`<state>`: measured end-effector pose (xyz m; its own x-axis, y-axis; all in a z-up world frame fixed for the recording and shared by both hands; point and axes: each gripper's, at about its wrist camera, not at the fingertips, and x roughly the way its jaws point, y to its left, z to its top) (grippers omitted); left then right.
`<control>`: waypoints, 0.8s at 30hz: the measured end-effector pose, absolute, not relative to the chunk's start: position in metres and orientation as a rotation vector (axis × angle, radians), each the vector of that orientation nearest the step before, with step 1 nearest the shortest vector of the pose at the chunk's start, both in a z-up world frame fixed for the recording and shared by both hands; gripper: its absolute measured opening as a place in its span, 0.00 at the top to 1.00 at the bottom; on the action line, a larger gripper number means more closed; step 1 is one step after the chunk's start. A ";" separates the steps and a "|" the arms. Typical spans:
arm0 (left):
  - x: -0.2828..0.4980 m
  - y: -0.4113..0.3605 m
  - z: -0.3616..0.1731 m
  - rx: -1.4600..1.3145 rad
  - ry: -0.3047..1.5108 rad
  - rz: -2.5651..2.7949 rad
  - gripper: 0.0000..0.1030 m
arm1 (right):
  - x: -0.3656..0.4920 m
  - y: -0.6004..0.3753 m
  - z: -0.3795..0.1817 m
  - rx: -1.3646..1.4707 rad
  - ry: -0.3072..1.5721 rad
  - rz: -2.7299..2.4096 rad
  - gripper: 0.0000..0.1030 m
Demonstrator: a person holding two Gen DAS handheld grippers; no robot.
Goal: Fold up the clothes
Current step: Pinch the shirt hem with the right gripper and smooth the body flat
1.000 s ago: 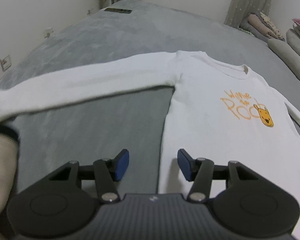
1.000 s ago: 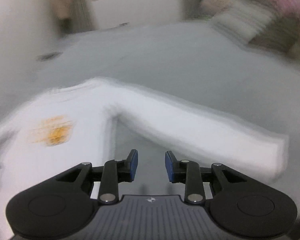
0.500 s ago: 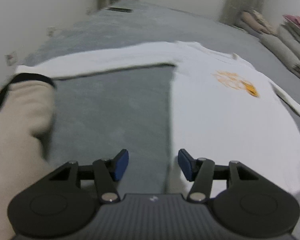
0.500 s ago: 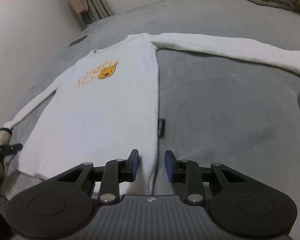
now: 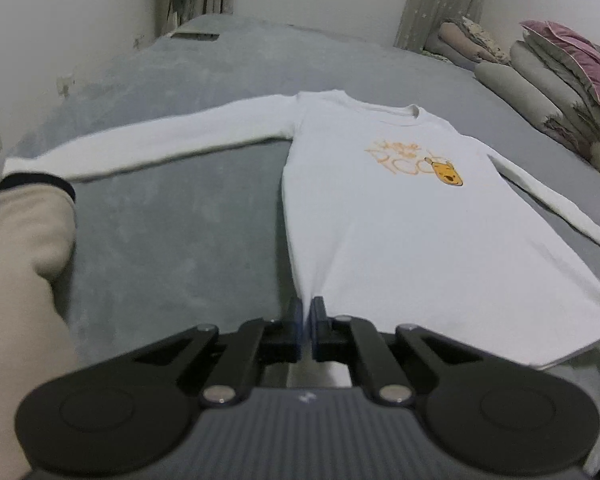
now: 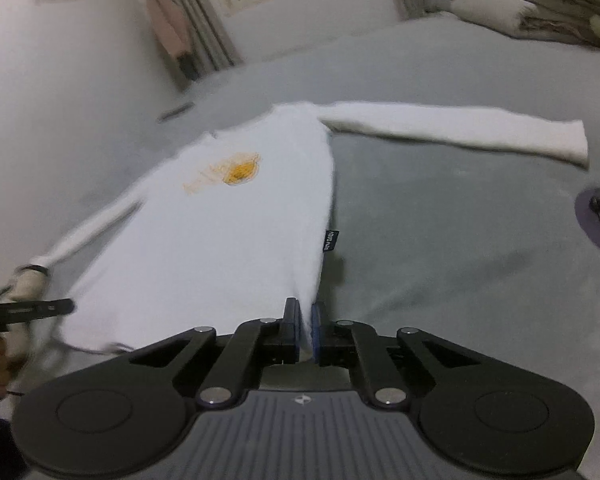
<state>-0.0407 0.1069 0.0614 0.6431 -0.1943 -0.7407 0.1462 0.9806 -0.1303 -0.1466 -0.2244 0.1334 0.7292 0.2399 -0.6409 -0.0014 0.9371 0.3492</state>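
One white shirt on grey bed, hem corners clamped by left gripper and right gripper.

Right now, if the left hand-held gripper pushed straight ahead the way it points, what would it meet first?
The shirt. The left hand-held gripper is shut on the hem corner, so pushing ahead would likely bunch that side edge over the bed.

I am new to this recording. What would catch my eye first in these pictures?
A white long-sleeved shirt with an orange cartoon print lies spread flat on the grey bed. The left gripper and right gripper each pinch a bottom corner of it.
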 end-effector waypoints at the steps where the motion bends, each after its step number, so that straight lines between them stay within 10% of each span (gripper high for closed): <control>1: -0.039 0.106 0.057 -0.050 0.863 -0.187 0.97 | -0.149 -0.225 0.137 0.339 0.746 0.144 0.93; 24: 0.124 0.064 0.114 0.109 0.690 -0.132 0.60 | 0.011 -0.247 0.152 0.079 0.690 0.116 0.76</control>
<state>0.1240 0.0636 0.1144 0.7635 -0.0857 -0.6402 0.1575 0.9859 0.0559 0.0105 -0.2475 0.1525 0.7652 0.1325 -0.6300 -0.0803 0.9906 0.1109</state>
